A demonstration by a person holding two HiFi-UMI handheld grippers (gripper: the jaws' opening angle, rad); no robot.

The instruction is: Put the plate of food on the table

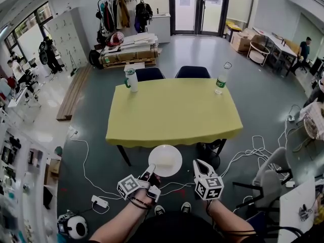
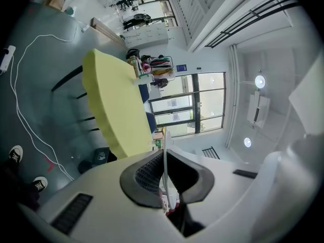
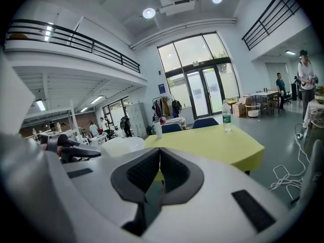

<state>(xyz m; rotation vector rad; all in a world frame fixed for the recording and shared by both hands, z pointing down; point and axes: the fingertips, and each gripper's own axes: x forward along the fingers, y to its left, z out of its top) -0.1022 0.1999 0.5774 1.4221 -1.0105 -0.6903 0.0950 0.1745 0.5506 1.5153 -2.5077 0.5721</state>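
Note:
A white plate [image 1: 165, 160] hangs in the air just in front of the near edge of the yellow table [image 1: 172, 110]; whether food lies on it I cannot tell. My left gripper [image 1: 150, 172] is shut on the plate's near left rim. In the left gripper view the plate [image 2: 165, 138] shows edge-on as a thin white line pinched between the dark pads [image 2: 147, 173]. My right gripper [image 1: 198, 165] is shut and holds nothing, a little to the right of the plate and apart from it. From the right gripper view the plate [image 3: 121, 146] lies to the left.
On the table stand a lidded cup [image 1: 131, 79] at the far left and a water bottle [image 1: 221, 79] at the far right. Two dark chairs [image 1: 150, 74] sit behind it. White cables [image 1: 86, 171] and a power strip [image 1: 99, 202] lie on the floor.

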